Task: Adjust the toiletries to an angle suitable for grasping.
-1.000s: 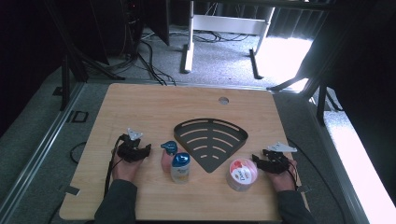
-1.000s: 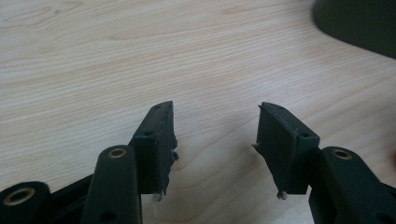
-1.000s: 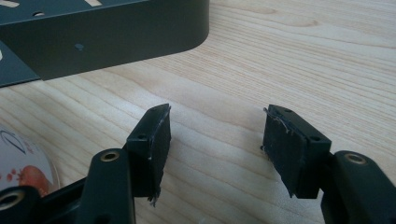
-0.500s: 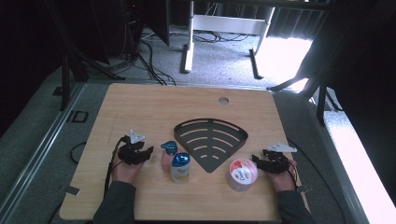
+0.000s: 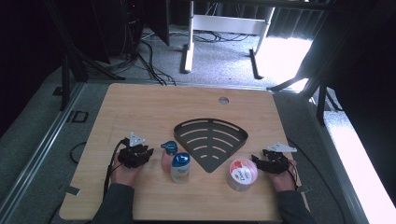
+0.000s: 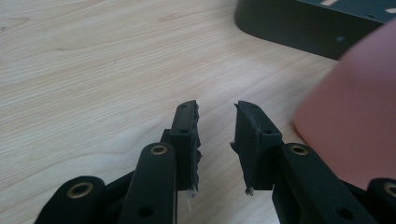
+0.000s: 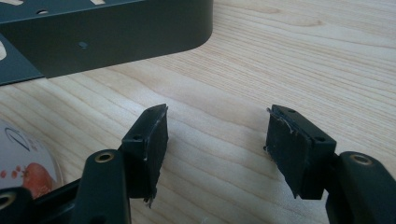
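My left gripper (image 5: pixel 140 153) rests low on the wooden table (image 5: pixel 140 107), at the left. In the left gripper view its jaws (image 6: pixel 215 109) have just been closing; a narrow gap is left and nothing is between them. A pink bottle with a blue cap (image 5: pixel 168 153) (image 6: pixel 355 116) stands just to its right. My right gripper (image 5: pixel 260 162) sits at the right, beside a round tub with a red and white lid (image 5: pixel 242 175) (image 7: pixel 23 158). Its jaws (image 7: pixel 217 114) have just been opening wider, over bare wood.
A black fan-shaped slotted tray (image 5: pixel 210 140) (image 6: pixel 299 23) (image 7: pixel 107 32) lies mid-table between the grippers. In front of the pink bottle stands a pale bottle with a blue cap (image 5: pixel 180 167). A round hole (image 5: pixel 223 100) is near the table's far edge.
The left gripper has shifted very slightly toward the bottles. The right gripper, bottles, tub and tray have stayed put.
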Demonstrator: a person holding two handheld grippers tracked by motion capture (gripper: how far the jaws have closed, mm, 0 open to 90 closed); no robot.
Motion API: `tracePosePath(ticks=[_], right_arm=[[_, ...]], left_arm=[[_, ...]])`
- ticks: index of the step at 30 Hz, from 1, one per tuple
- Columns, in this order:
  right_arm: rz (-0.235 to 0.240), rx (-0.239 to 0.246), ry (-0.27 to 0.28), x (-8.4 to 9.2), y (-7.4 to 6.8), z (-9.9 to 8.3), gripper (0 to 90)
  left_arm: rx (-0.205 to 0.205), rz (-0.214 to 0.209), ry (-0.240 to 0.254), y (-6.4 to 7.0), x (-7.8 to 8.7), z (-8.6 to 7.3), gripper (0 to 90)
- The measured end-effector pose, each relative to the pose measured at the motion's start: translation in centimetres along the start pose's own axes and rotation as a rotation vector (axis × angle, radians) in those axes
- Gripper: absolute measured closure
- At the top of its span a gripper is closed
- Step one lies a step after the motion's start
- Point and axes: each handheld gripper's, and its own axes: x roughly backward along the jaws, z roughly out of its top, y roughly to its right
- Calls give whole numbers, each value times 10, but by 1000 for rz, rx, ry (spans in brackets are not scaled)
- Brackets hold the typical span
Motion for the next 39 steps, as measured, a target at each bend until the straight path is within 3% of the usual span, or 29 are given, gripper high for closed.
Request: tracePosePath(ticks=[11, 18, 22, 39], right_arm=[[4, 5, -1, 0, 0, 0, 382], [6, 7, -1, 0, 1, 0, 378], [6, 7, -1, 0, 1, 0, 378], [8, 9, -1, 0, 1, 0, 376]], left_arm=[[-17, -20, 14, 10, 8, -3, 757], [-18, -69, 28, 17, 16, -8, 855], [-45, -77, 27, 24, 19, -10, 896], [-134, -113, 53, 49, 34, -18, 898]])
